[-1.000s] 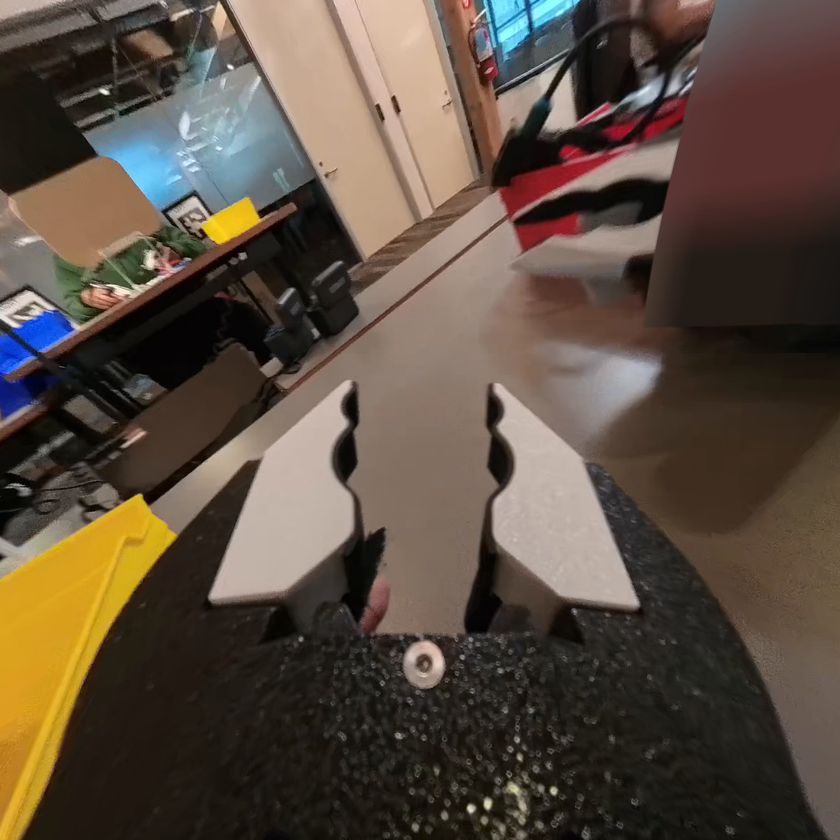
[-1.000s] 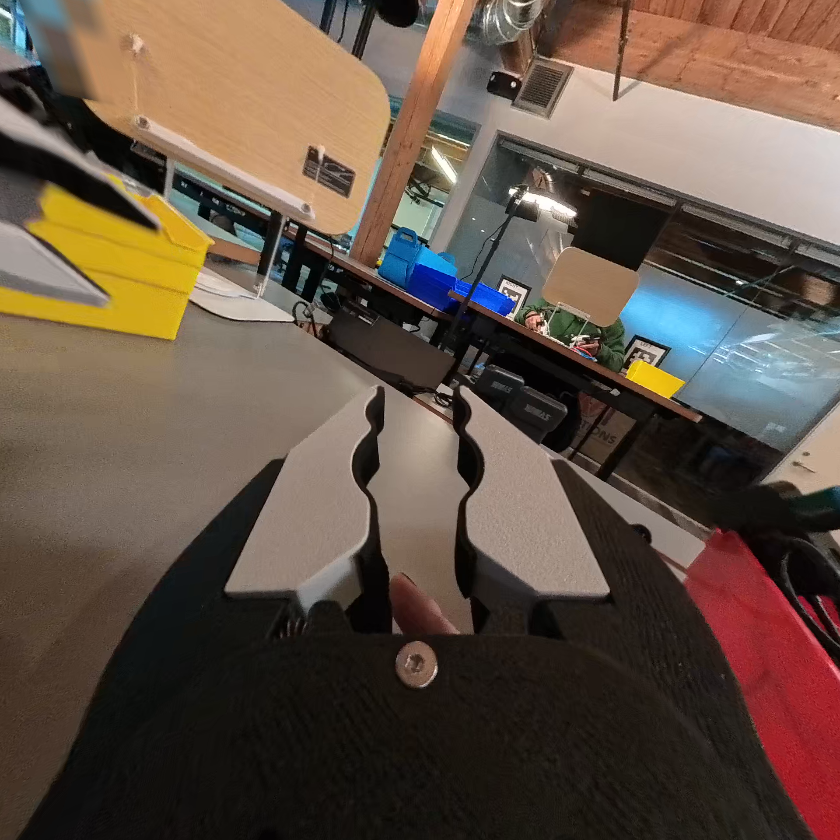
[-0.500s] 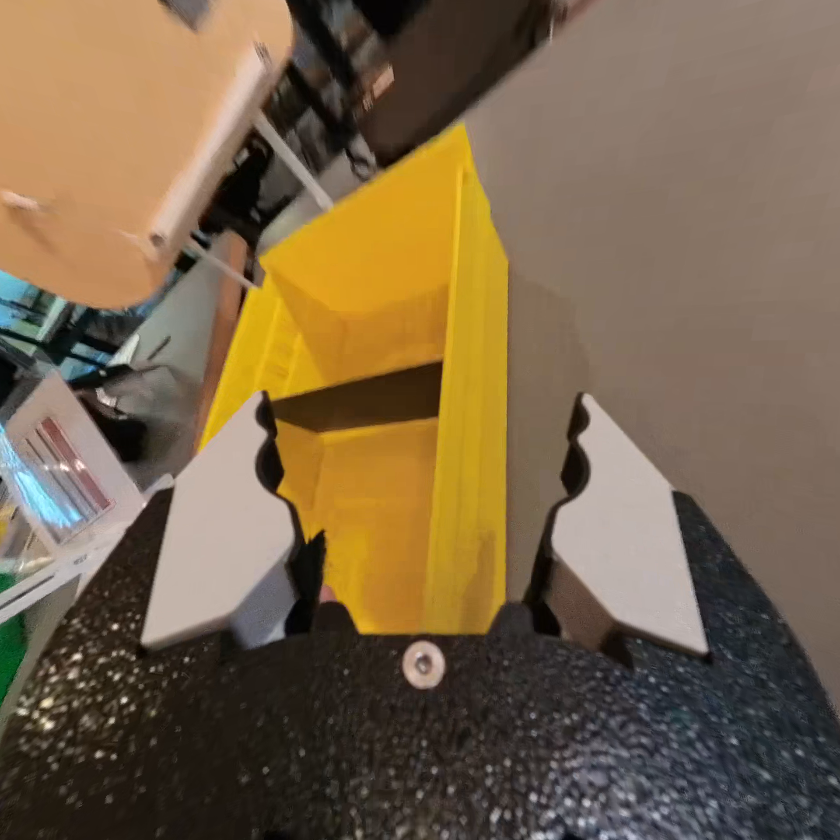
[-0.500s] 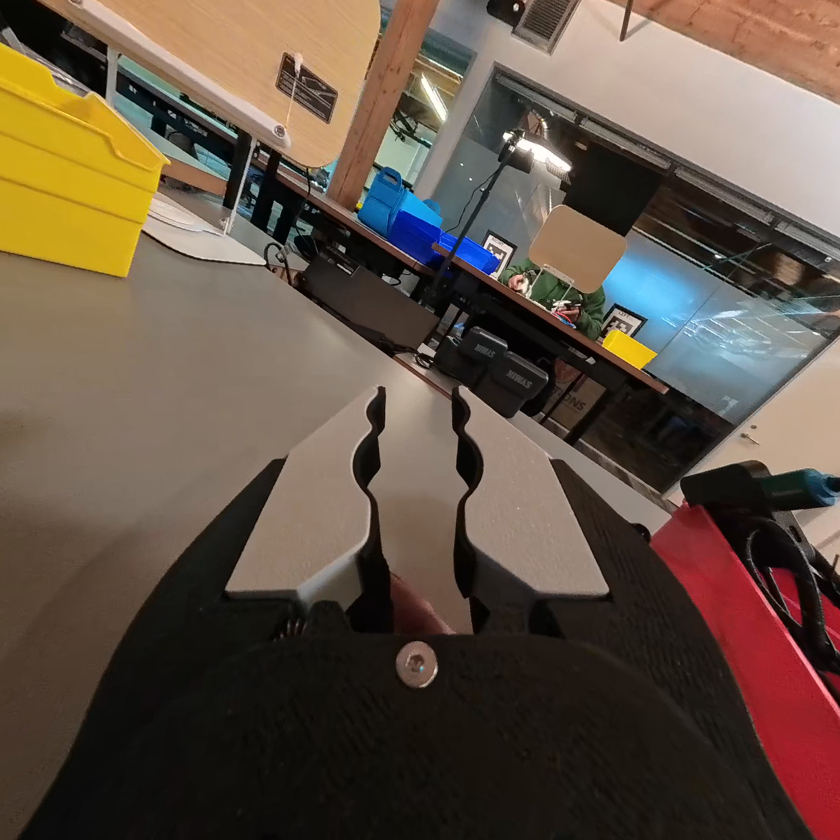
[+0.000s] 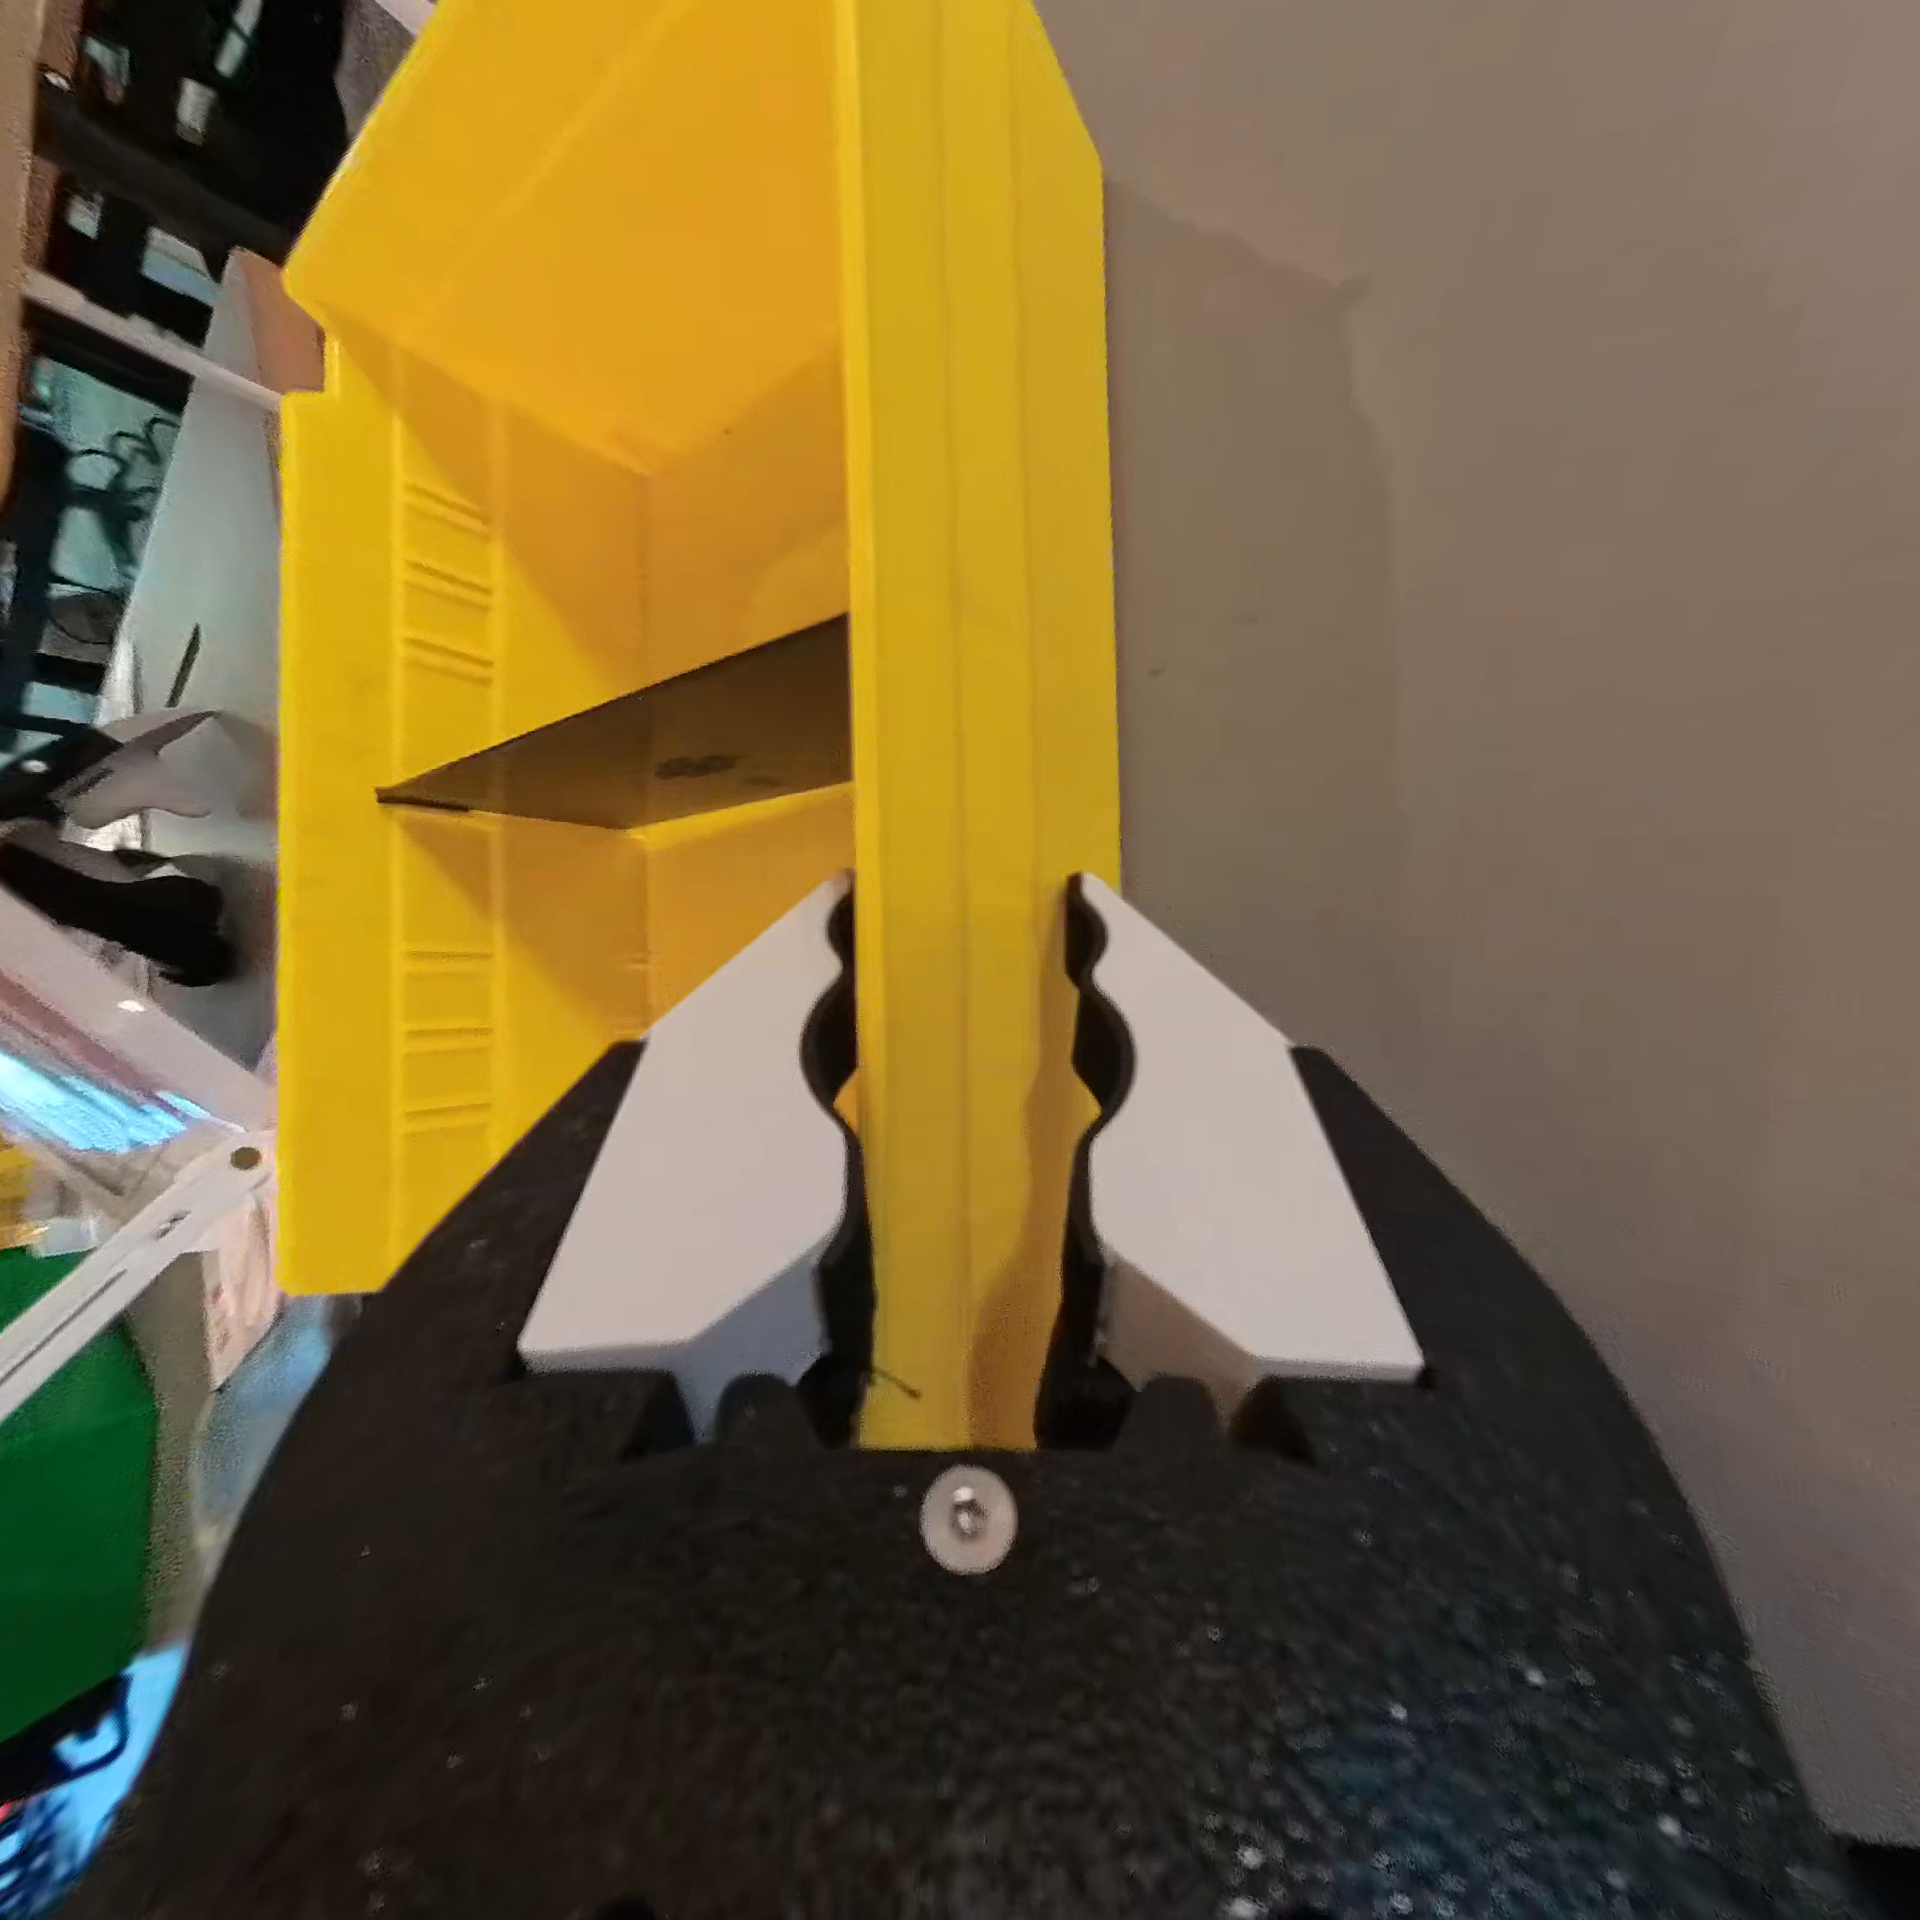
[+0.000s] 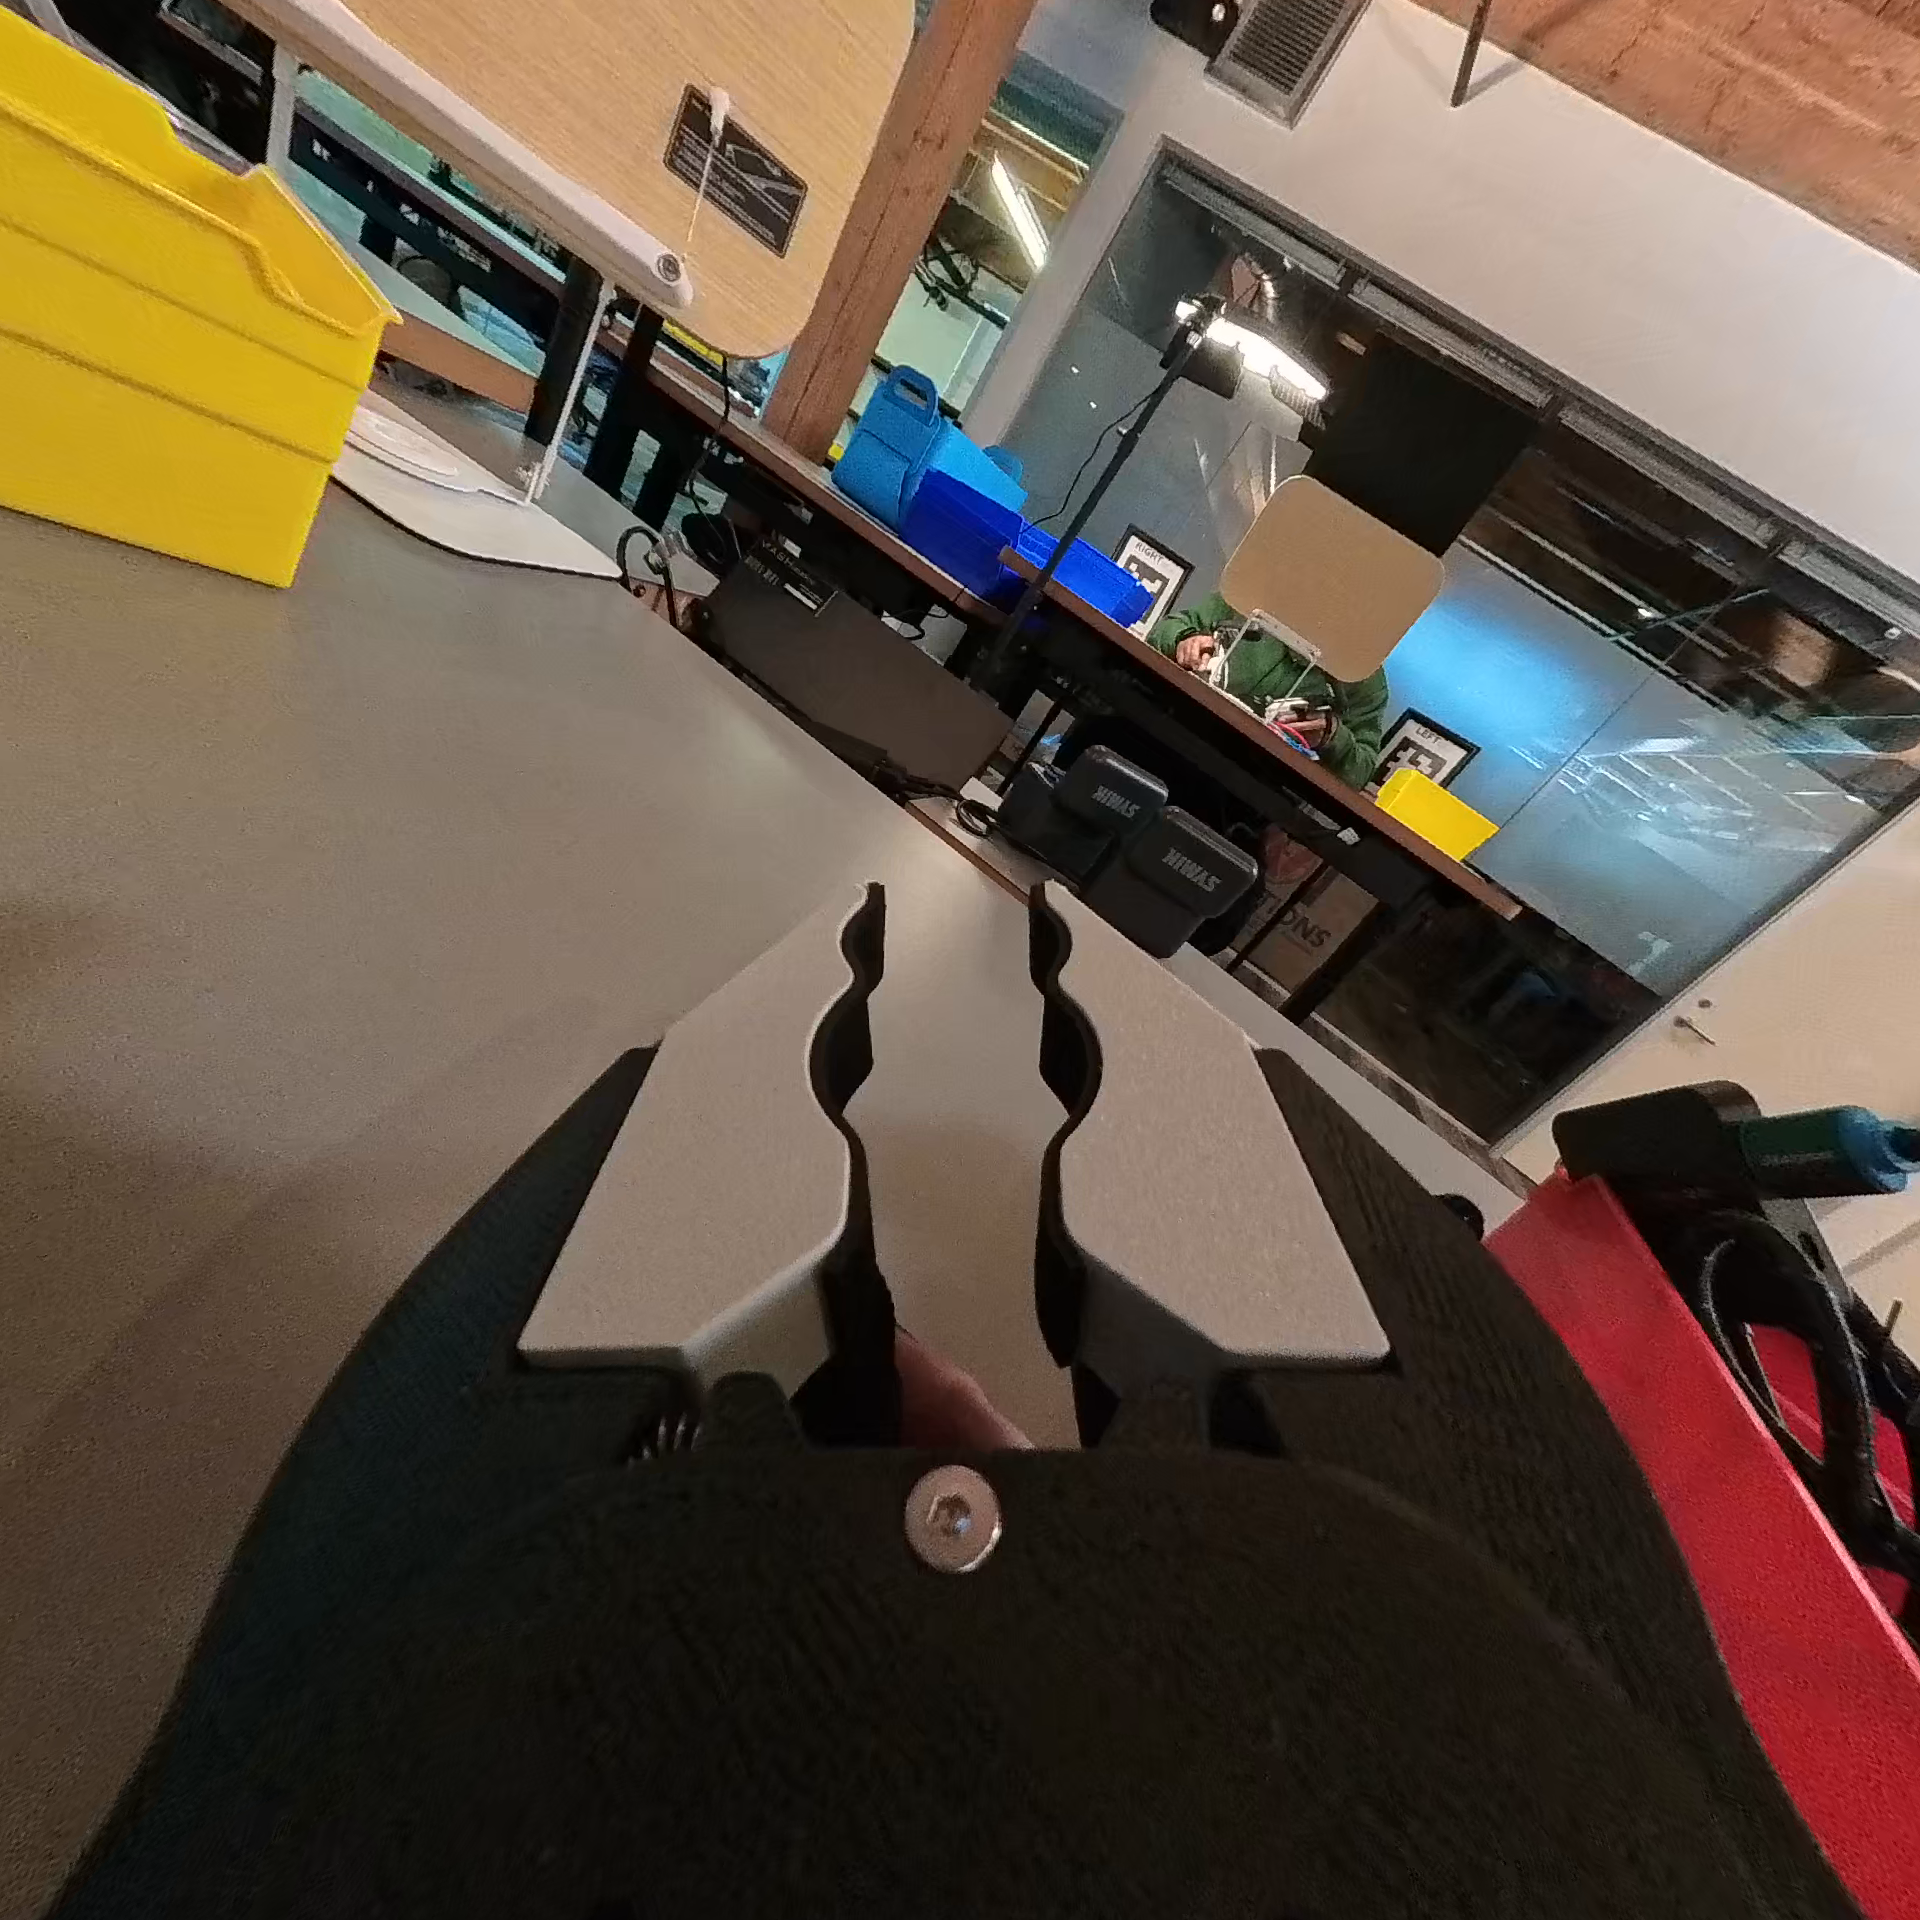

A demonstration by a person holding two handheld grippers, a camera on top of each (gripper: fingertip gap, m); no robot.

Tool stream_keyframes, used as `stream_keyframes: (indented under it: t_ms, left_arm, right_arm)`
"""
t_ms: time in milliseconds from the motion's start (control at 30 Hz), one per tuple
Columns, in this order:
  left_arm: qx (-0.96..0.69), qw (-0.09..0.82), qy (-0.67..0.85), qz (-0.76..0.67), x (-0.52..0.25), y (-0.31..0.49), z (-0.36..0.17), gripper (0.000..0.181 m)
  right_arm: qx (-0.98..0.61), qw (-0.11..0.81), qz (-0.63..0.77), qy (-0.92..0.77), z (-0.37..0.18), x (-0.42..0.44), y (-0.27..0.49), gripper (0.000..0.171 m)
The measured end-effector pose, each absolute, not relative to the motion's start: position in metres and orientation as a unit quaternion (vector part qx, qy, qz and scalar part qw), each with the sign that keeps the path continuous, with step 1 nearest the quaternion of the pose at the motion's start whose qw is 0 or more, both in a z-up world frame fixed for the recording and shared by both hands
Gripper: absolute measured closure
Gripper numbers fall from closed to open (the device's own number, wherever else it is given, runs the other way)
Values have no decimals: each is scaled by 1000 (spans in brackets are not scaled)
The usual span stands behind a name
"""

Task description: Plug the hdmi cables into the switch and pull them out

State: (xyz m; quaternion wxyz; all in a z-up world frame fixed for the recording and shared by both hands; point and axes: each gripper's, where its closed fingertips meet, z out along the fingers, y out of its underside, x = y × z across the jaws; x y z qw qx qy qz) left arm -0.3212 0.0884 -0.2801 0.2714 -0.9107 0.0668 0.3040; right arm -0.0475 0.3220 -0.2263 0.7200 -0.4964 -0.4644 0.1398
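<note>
My left gripper (image 5: pixel 961 894) is shut on the long side wall of a yellow bin (image 5: pixel 582 312), with one finger inside the bin and one outside. A black divider (image 5: pixel 665 769) crosses the bin, and the compartments I can see are empty. My right gripper (image 6: pixel 956 904) is open and empty, low over the grey table (image 6: pixel 312 883). At its right stands a red bin (image 6: pixel 1683 1455) holding black cables (image 6: pixel 1766 1299), with a black plug with a blue end (image 6: pixel 1818 1148) sticking out. No switch is in view.
The yellow bin also shows at the far left of the right wrist view (image 6: pixel 156 364). A wooden board on a white stand (image 6: pixel 582 135) stands behind it. Beyond the table edge are black cases (image 6: pixel 1132 852) and another table with a seated person (image 6: pixel 1299 675). Spacing between my two grippers at the tips: around 35 cm.
My left gripper swung from the table towards the yellow bin, opened wide over it, then closed on its side wall. My right gripper stayed open and shifted only slightly.
</note>
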Motion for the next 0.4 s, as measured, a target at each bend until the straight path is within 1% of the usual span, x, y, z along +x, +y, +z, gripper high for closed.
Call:
stream_keyframes:
  t_ms: [67,200,333,400]
  left_arm:
    - [-919,264,77,283,-319,85,-281,153]
    - [-927,242,102,267,-313,81,-283,162]
    - [-941,244,95,216,-302,74,-285,170]
    - [-940,246,113,206,-297,72,-285,172]
  right_arm:
    - [-498,719,140,-464,-226,-47,323,145]
    - [-500,718,140,-464,-227,-47,323,145]
    - [-500,717,140,-465,-227,-47,323,145]
    - [-499,717,140,-466,-227,-47,322,145]
